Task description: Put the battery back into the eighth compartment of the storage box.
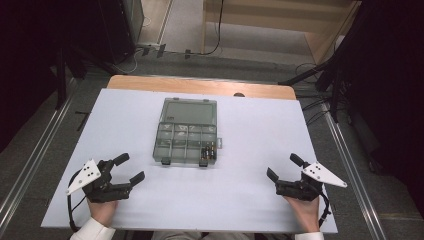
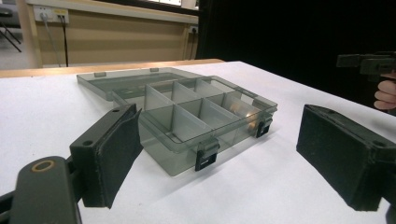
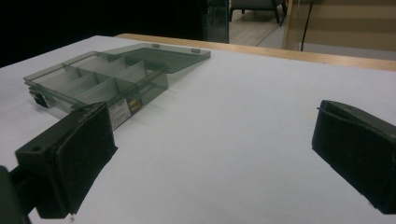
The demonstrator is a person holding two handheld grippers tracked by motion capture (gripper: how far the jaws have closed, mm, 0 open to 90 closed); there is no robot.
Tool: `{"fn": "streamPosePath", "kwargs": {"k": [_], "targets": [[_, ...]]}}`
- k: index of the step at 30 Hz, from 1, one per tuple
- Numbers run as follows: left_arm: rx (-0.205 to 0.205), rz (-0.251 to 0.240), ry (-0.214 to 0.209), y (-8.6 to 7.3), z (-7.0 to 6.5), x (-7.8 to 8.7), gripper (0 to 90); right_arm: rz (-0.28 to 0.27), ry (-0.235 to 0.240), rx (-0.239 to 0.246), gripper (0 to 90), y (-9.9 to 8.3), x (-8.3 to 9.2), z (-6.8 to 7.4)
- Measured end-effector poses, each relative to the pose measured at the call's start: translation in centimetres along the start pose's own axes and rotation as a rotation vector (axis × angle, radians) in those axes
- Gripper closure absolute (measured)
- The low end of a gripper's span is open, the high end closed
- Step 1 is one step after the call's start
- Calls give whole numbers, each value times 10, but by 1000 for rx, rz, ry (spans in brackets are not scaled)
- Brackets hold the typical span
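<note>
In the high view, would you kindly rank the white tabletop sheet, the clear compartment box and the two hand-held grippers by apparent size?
1. White tabletop sheet.
2. Clear grey plastic compartment box, lid open.
3. Left hand-held gripper and right hand-held gripper: they look alike, so no ranking.

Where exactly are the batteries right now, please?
In the high view, the batteries lie in the open box's front right compartment, mid-table, ahead of both open tools.

Items in organizer box (image 1: 186, 135) front-right compartment too small to identify.
</note>
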State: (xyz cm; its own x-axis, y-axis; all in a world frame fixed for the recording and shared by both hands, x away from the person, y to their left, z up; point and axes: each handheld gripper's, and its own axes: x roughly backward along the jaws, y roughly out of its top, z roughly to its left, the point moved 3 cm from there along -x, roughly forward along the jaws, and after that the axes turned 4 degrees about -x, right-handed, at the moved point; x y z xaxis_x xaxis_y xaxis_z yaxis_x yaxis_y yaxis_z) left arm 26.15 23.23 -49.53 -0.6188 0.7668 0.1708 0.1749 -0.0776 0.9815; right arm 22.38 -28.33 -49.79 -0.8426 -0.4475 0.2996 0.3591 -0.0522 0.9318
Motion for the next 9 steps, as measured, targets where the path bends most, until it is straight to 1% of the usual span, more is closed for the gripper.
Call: {"fn": "streamPosePath", "kwargs": {"k": [2,4,9], "targets": [[0,-3,-1,0,0,0,132,-10,-1,2,2,-1,4,0],[-2,-2,-1,0,0,0,132,-17,2,-9,2,-3,7,-1],[-4,-2,-4,1,-1,1,132,-14,0,-16,1,-5,7,-3]]}}
